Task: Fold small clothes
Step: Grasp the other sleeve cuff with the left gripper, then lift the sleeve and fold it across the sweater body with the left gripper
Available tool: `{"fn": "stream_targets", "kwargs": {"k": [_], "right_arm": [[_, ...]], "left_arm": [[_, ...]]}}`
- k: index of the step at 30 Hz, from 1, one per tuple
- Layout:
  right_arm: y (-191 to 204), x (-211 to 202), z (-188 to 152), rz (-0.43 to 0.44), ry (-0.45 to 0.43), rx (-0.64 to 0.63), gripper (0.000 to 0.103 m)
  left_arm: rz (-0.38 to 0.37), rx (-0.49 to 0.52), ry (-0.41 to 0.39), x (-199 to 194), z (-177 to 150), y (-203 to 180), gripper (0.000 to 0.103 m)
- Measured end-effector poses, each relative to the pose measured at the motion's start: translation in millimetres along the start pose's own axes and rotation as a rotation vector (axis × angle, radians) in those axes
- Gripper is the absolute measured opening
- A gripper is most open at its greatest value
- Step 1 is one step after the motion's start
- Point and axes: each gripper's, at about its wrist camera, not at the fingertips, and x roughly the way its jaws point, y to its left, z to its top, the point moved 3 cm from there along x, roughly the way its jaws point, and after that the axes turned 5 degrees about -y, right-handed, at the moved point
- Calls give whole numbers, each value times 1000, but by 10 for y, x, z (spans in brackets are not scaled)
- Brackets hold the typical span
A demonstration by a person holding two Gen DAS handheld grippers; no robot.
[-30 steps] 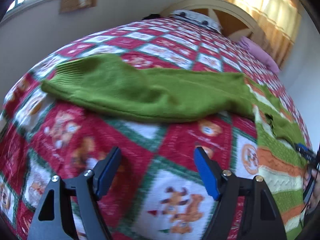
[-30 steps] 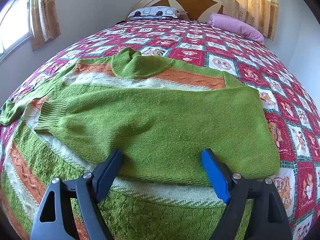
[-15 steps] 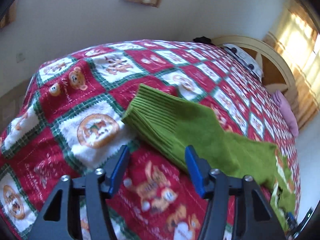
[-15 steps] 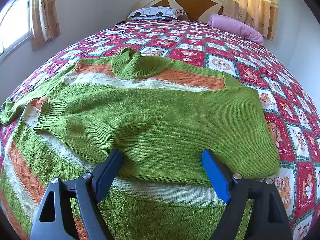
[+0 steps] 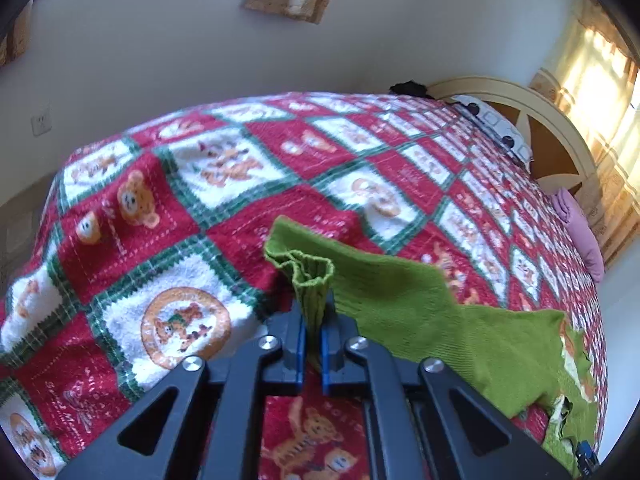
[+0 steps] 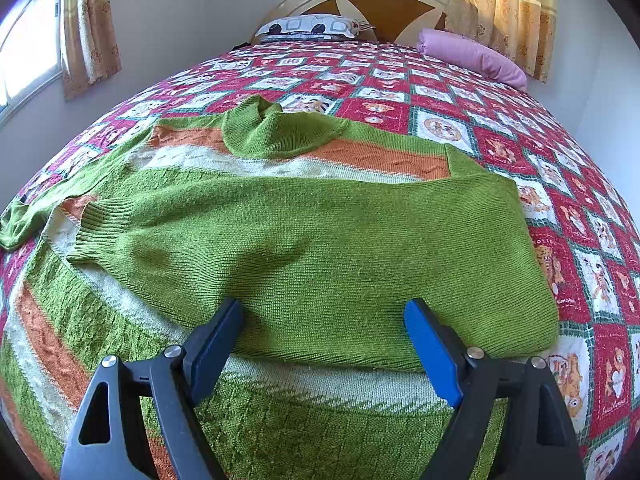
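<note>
Left gripper (image 5: 313, 322): jaws just closed, pinching ribbed cuff (image 5: 308, 276) of green sweater (image 6: 320, 248), which trails off to its right across the quilt (image 5: 180, 208). Right gripper (image 6: 322, 344): jaws wide, empty, folded sleeve lying between and beyond fingers.

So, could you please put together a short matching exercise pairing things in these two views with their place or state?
Things:
1. left hand-held gripper
2. right hand-held gripper
3. pink pillow
4. folded sleeve

Place or state:
A. lying across the sweater's striped body
B. open above the sweater
C. by the curtain at the head of the bed
D. shut on a ribbed cuff

Pairs: 1-D, 2-B, 3-C, 4-A

The cuff is bunched between the pads. The sweater lies flat on the bedspread.
</note>
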Motion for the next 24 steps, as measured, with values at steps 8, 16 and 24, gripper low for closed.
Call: {"fn": "stream_targets", "kwargs": {"k": [8,16,24], "right_arm": [[-1,1,-1,0,-1,1,84],[-5,0,2,4,-1,4,84],[-102,-259,108,56,-50,63,85]], "left_arm": [[-105,21,-93,-524,225,-366,5],[-231,67,-140,-861,357,-956,5],[-360,109,-129,-1040,324,-1598,5]]}}
